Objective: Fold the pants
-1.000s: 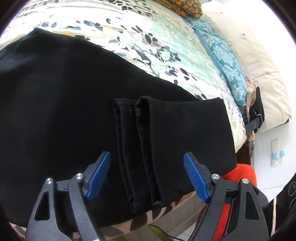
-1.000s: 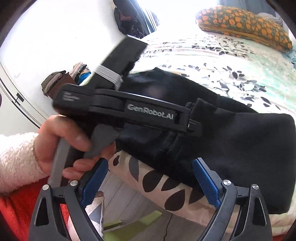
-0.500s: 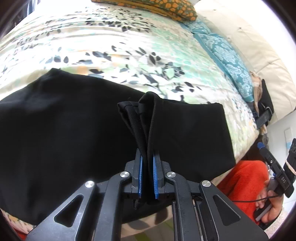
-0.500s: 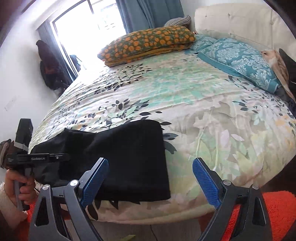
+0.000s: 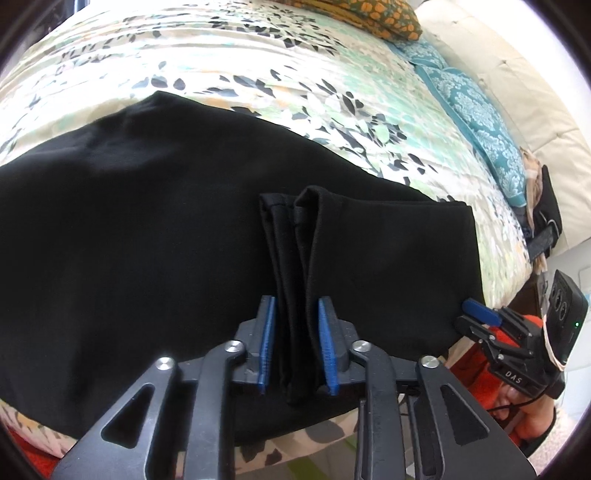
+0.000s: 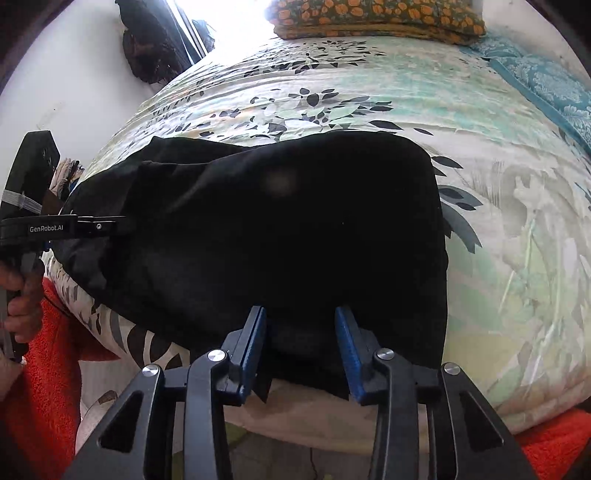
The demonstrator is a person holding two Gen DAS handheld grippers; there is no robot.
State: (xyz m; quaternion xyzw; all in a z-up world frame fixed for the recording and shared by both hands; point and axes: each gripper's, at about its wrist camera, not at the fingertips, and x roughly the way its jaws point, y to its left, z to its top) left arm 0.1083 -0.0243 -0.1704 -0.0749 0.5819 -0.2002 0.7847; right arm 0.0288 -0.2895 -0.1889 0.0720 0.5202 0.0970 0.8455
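Observation:
Black pants lie folded across the near edge of a floral bedspread. Their leg hems lie on top of the fold. My left gripper is shut on the hems, which bunch between the blue pads. The pants also show in the right wrist view. My right gripper is closed on the near folded edge of the pants at the bed's front edge. The right gripper also shows in the left wrist view at the far right.
An orange patterned pillow and a teal pillow lie at the head of the bed. A cream headboard stands to the right. An orange rug lies below the bed. Dark clothes hang on the wall.
My left gripper closed on the leg hems, lifted them, then lowered them and loosened slightly. My right gripper moved in to the pants' near edge and closed on it.

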